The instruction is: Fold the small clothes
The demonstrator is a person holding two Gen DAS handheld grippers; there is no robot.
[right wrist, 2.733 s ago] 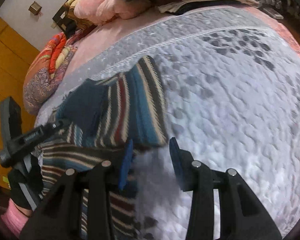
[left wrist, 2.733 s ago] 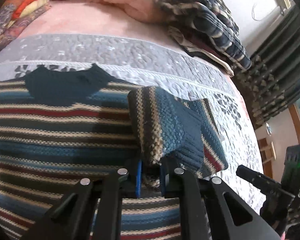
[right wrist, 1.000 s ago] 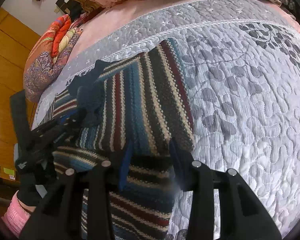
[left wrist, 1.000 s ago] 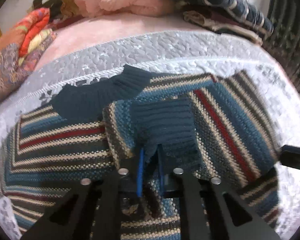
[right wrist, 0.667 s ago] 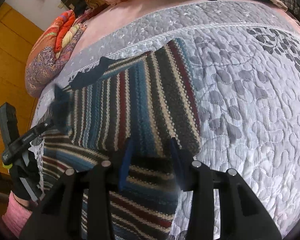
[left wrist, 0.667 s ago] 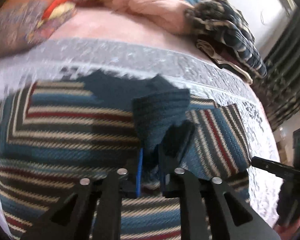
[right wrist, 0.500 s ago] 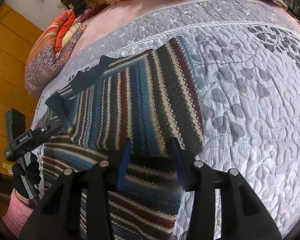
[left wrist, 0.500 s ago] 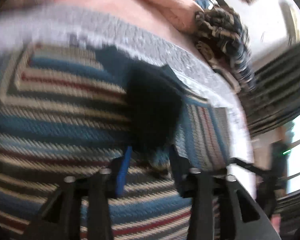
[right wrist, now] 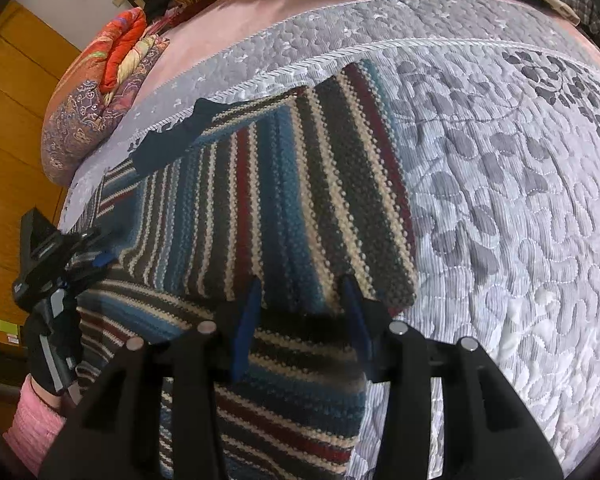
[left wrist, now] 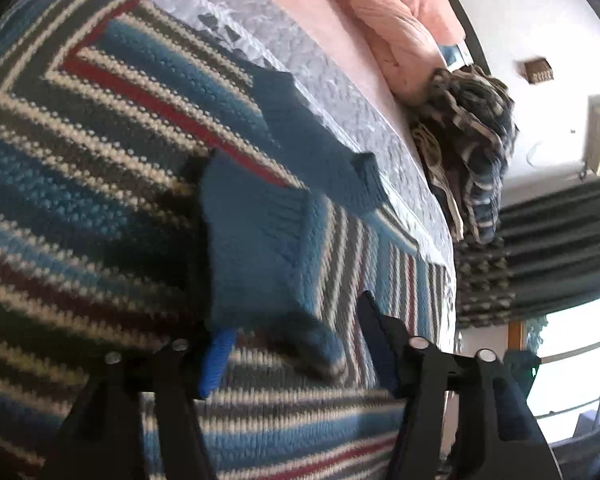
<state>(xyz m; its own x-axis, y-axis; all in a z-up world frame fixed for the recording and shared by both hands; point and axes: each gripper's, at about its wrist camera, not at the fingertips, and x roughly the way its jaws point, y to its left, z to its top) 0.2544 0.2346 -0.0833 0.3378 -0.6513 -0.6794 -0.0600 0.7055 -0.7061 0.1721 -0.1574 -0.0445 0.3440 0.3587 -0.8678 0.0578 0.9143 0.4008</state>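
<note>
On a quilted grey bedspread [right wrist: 520, 208], a striped knit sweater [right wrist: 268, 208] fills the frame's centre with one sleeve folded across its body and further folds apparently left, as the right gripper [right wrist: 300, 304] and left gripper [left wrist: 296, 336] hover wide open, gripping nothing.

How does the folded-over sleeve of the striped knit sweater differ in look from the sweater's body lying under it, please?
On the folded-over sleeve the stripes run away from the camera, while on the striped knit sweater's body they run across. The sleeve ends in a plain dark-blue ribbed cuff; the body near the right tool is striped throughout. The sleeve lies on top, the body flat on the grey quilted bedspread. Both share one blue, red, cream and dark knit.
</note>
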